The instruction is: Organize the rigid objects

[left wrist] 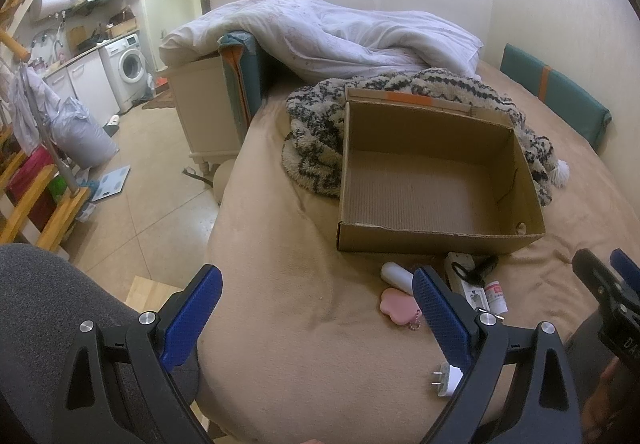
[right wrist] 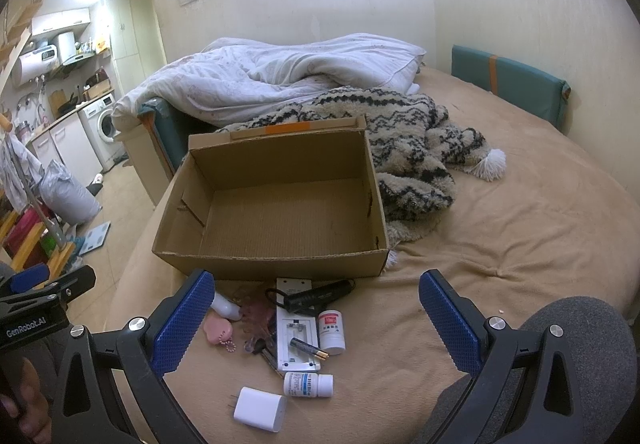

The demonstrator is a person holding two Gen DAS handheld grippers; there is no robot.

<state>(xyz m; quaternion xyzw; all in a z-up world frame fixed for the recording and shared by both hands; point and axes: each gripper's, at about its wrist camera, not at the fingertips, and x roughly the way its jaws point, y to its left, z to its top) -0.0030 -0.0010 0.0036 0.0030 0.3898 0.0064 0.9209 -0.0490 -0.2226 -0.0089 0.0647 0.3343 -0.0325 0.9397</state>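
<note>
Your left gripper and right gripper both gape wide, holding nothing; the right one's tip shows at three o'clock of the left view.

Matt corrugated cardboard box on a soft cloth sheet; shaggy woven throw; glossy white plastic charger, smooth bottles.

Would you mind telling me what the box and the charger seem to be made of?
Box: corrugated cardboard, matte brown; ribbed lines show on its floor and its cut edges are rough. Charger: probably hard plastic, smooth white with rounded corners; two thin prongs look like metal.
</note>
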